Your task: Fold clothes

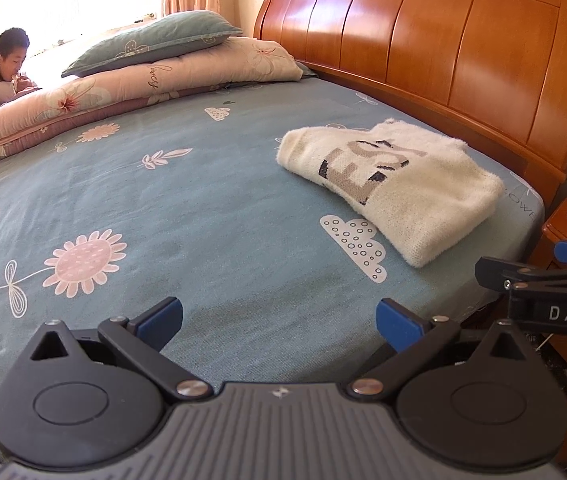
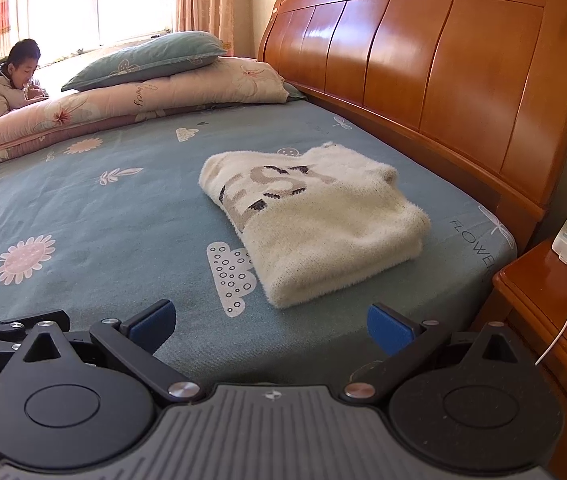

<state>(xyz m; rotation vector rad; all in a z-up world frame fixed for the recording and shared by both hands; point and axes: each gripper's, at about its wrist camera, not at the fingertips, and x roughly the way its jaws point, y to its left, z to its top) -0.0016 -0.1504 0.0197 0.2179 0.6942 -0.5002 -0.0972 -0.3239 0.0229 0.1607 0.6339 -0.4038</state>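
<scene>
Both grippers' fingers (image 2: 391, 326) spread empty, folded sweater (image 2: 315, 224) well ahead on bed (image 2: 123, 208)

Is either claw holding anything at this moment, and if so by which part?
Nothing is held. The left claw and right claw are both open and empty; the folded sweater lies untouched on the bed.

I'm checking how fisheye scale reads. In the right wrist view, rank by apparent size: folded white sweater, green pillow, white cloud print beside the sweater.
1. Folded white sweater, though it lies nearer the camera.
2. Green pillow.
3. Cloud print.
</scene>
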